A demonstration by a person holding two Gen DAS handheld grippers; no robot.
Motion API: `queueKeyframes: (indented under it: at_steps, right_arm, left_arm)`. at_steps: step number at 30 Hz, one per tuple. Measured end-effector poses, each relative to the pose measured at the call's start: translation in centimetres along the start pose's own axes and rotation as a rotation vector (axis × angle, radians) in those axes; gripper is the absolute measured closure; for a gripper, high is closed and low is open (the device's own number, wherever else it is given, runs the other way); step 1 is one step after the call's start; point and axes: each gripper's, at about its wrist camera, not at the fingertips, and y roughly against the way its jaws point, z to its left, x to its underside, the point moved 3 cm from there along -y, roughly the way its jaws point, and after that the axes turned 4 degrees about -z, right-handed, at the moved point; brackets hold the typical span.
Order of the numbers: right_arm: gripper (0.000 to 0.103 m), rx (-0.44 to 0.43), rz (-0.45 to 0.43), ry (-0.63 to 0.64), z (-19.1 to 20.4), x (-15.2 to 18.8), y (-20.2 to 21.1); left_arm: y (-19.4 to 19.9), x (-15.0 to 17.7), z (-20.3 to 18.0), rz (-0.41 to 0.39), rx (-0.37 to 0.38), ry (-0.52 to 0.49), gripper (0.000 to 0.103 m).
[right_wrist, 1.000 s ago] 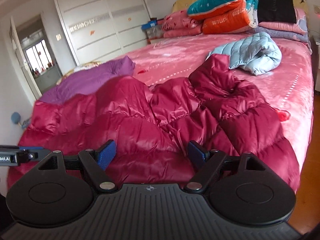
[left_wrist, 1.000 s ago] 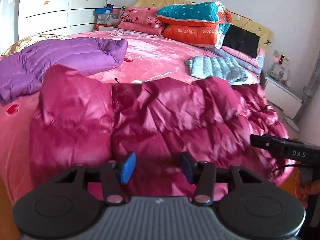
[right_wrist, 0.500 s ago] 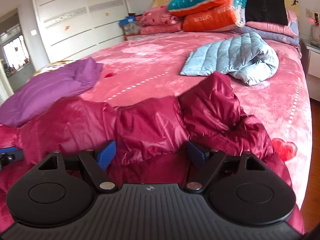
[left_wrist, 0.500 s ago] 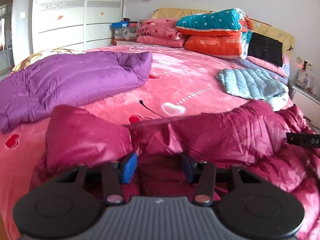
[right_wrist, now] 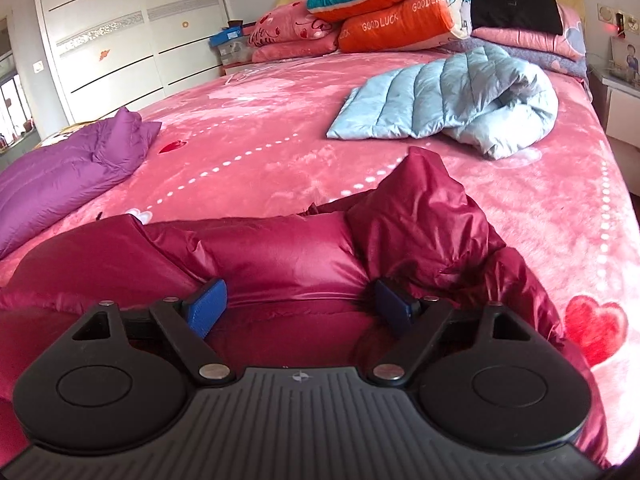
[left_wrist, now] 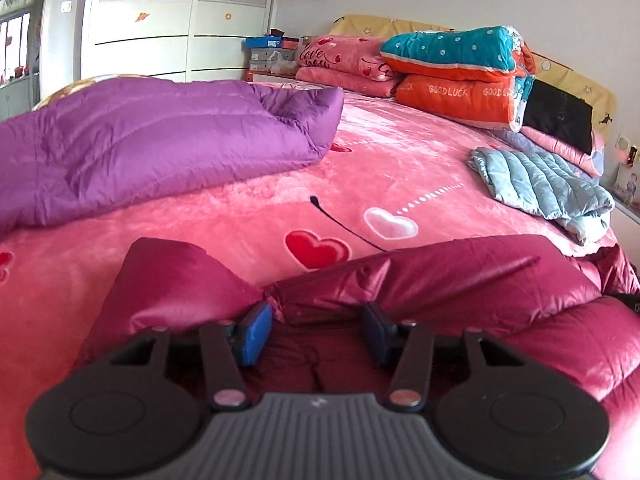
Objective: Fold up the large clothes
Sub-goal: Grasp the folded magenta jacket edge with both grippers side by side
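Observation:
A shiny crimson puffer jacket [left_wrist: 440,280] lies on the pink bed at its near edge, doubled over towards me; it also shows in the right wrist view [right_wrist: 280,256]. My left gripper [left_wrist: 316,332] is open, its blue pads pressed into the jacket's fold on either side of a dark crease. My right gripper [right_wrist: 300,304] is open wide, its pads sunk into a puffed section of the jacket. Neither is closed on the fabric. A raised sleeve or corner [right_wrist: 424,200] stands up at the right.
A purple puffer jacket [left_wrist: 140,148] lies at the left of the bed, a folded light-blue one [right_wrist: 452,100] at the right. Stacked quilts and pillows [left_wrist: 456,72] sit at the headboard. White wardrobe [left_wrist: 160,32] behind left. Nightstand [right_wrist: 624,92] right of the bed.
Both grippers have moved forward and down over the crimson jacket, bringing its near part over the far part. The jacket looks shorter, with more pink bedspread showing beyond it. Jaws stayed open.

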Motion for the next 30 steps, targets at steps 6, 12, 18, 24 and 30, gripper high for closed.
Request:
queueKeyframes:
  at_steps: [6, 12, 18, 24, 30]
  right_arm:
    - [0.000, -0.019, -0.019, -0.005, -0.4, 0.9, -1.1]
    - [0.000, -0.030, -0.033, 0.003, -0.4, 1.0, -0.9]
    - [0.000, -0.024, -0.051, 0.016, -0.1, 1.2, -1.0]
    - [0.000, -0.034, -0.061, 0.005, -0.3, 0.9, -0.5]
    - [0.000, -0.093, -0.066, -0.060, -1.2, 0.2, 1.8]
  left_arm:
    - [-1.4, 0.9, 0.4, -0.006, 0.039, 0.041, 0.050]
    - [-2.3, 1.4, 0.6, -0.008, 0.061, 0.055, 0.049]
    - [-2.7, 1.6, 0.6, -0.016, 0.062, 0.048, 0.048]
    - [-2.3, 1.2, -0.1, -0.012, 0.030, 0.005, 0.048]
    - [0.8, -0.6, -0.7, -0.004, -0.001, -0.007, 0.032]
